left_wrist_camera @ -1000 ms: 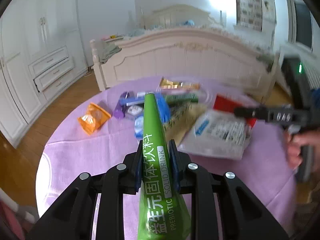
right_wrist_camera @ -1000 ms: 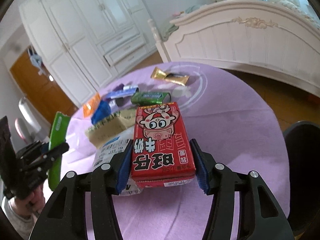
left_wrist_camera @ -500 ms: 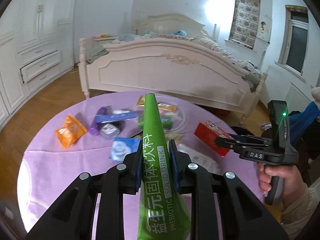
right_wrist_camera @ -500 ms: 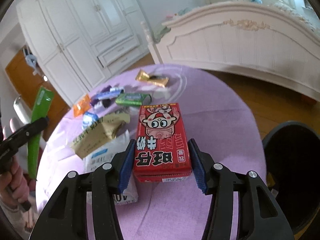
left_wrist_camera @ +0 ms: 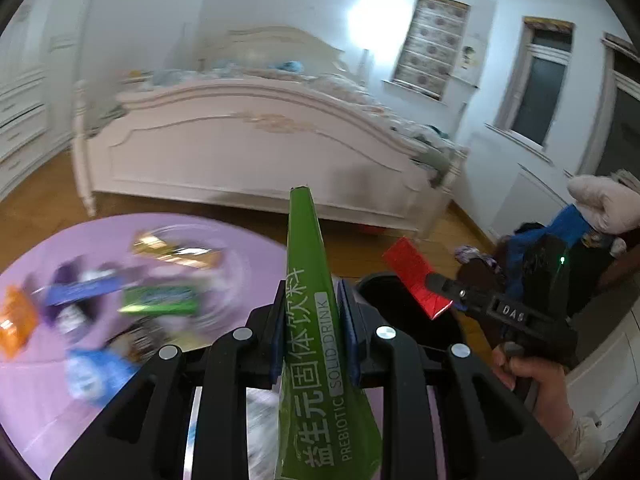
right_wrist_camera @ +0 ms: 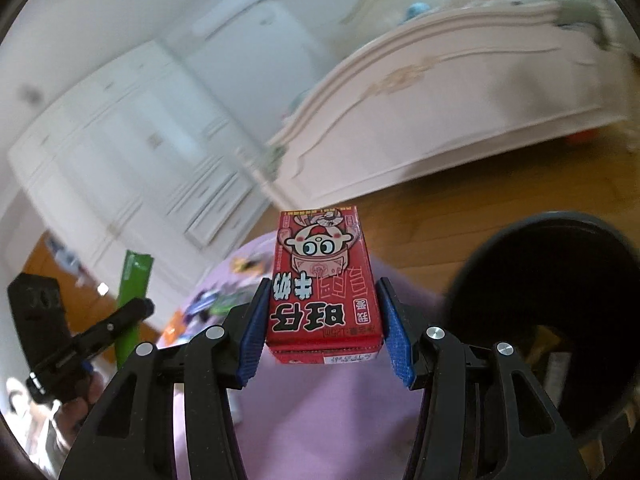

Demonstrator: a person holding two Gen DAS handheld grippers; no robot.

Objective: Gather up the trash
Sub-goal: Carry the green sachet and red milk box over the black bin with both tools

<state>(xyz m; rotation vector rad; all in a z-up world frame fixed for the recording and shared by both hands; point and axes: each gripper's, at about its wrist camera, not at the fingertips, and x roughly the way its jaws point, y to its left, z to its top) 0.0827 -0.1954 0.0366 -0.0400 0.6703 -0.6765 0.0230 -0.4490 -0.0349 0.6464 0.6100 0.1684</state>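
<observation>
My left gripper [left_wrist_camera: 310, 320] is shut on a long green drink sachet [left_wrist_camera: 316, 320] that sticks out past the fingers. My right gripper [right_wrist_camera: 322, 312] is shut on a red milk carton [right_wrist_camera: 322, 280]. In the left wrist view the red carton [left_wrist_camera: 414, 276] hangs over the near rim of a black trash bin [left_wrist_camera: 384, 284]. In the right wrist view the bin [right_wrist_camera: 560, 292] opens at the right, beside the carton. The left gripper with the green sachet [right_wrist_camera: 132, 280] shows at the left there.
A round table with a purple cloth [left_wrist_camera: 48, 400] holds several wrappers, among them a green pack [left_wrist_camera: 160, 300], a gold wrapper [left_wrist_camera: 176, 250], an orange packet [left_wrist_camera: 14, 320] and a blue packet [left_wrist_camera: 96, 376]. A white bed [left_wrist_camera: 248, 152] stands behind. White wardrobes [right_wrist_camera: 132, 152] line the wall.
Both grippers have swung right, away from the table's middle towards the black bin. The red carton now hangs at the bin's rim. Both still hold their items.
</observation>
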